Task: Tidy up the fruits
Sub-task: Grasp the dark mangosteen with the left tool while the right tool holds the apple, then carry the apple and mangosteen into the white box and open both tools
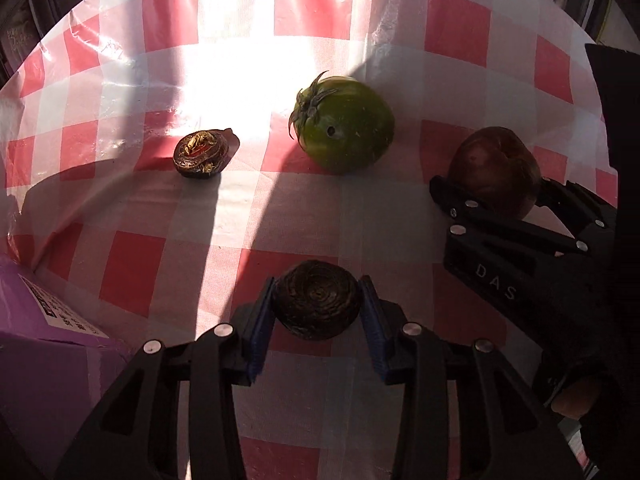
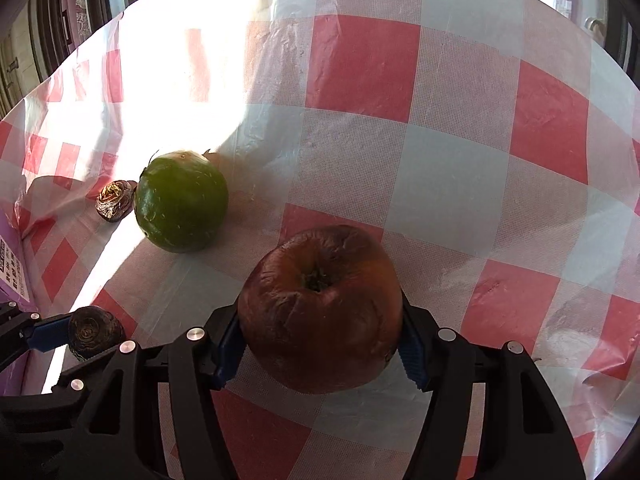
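My left gripper is shut on a small dark brown wrinkled fruit, just above the checked cloth. My right gripper is shut on a large brown shrivelled apple; it shows at the right in the left wrist view. A green tomato lies on its side on the cloth ahead; it also shows in the right wrist view. A second small dark fruit with a torn golden top sits left of the tomato, and shows in the right wrist view.
A red and white checked plastic cloth covers the table. A purple box with a white label stands at the left near edge. Strong sunlight falls on the far cloth. Dark furniture lies beyond the table's far edge.
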Demonstrator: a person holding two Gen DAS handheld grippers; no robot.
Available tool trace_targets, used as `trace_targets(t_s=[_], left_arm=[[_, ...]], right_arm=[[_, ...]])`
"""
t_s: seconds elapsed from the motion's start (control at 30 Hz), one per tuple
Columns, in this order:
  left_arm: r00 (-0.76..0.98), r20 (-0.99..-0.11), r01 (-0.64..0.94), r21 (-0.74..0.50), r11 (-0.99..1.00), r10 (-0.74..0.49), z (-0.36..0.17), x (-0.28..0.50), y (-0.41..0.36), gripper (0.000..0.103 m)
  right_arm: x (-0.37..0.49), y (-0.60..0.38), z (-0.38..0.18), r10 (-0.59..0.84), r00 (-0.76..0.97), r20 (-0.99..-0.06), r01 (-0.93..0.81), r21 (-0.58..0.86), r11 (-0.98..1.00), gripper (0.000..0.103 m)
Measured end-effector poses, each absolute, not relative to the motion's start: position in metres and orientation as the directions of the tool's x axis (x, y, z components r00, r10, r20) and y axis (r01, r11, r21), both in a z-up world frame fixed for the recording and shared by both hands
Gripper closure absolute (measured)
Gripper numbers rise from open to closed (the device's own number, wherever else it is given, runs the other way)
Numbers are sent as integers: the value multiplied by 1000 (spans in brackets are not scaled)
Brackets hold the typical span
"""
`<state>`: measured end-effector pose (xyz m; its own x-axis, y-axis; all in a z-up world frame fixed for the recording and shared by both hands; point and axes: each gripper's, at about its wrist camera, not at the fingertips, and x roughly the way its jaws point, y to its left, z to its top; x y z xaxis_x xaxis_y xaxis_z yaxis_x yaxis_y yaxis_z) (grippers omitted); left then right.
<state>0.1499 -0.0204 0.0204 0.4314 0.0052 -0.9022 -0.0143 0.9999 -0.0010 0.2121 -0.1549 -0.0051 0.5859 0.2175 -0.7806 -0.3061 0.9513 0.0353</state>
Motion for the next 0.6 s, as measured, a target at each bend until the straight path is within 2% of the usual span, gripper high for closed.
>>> trace_targets(t_s=[0.17, 0.4, 0.6], left_arm=[[397, -917, 105, 4, 994, -38, 26, 112, -38, 62], [344, -933, 244, -18, 970, -103, 41, 51, -51, 62], [370, -910, 376, -38, 926, -188, 71, 17, -44, 62]], right_arm=[[175, -183, 0, 203, 552, -808, -228, 88, 970, 41], [86, -223, 4, 121, 523, -844, -113, 72, 991, 41], [19, -219, 29, 79, 502, -861, -30, 74, 997, 41]])
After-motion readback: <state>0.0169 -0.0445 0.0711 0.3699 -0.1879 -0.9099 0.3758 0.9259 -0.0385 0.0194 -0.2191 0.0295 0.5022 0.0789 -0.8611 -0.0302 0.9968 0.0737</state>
